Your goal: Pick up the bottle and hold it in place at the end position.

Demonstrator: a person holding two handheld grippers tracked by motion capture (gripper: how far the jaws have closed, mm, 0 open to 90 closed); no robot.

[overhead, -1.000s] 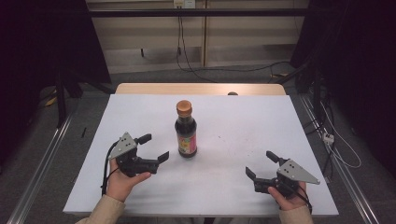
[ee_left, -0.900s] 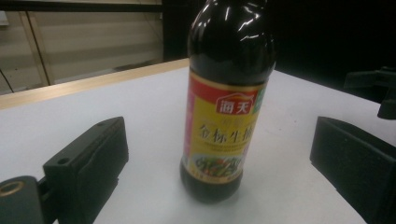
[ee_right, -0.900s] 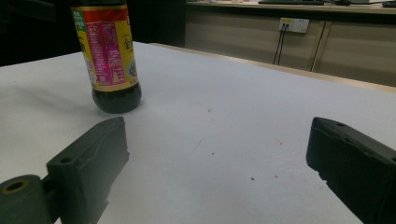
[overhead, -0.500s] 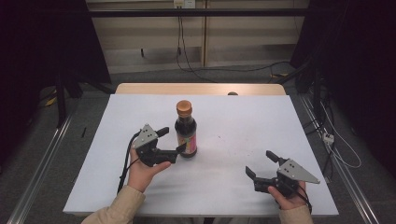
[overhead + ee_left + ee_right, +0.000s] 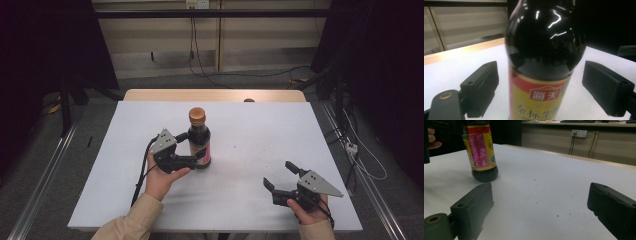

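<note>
While its jaws have just been closing around the upright bottle (image 5: 199,142), not yet touching, the left gripper (image 5: 192,150) targets heavy, slippery glass at mid-body; the right gripper (image 5: 281,177), at four o'clock, gapes empty.

Table (image 5: 260,125): rectangular, with a white, matte top. A bare strip of pale wood (image 5: 215,95) runs along the far edge at 12 o'clock. A few small dark specks (image 5: 534,180) are scattered on the white surface right of centre.

One thing stands directly on it: a dark sauce bottle (image 5: 199,142), upright, slightly toward 9 o'clock from the table's centre. It has an orange-brown cap, a red and yellow label and a dark glass base resting flat on the top.

A small dark knob (image 5: 248,100) sits on the wooden strip at about 12 o'clock; too small to identify.
</note>
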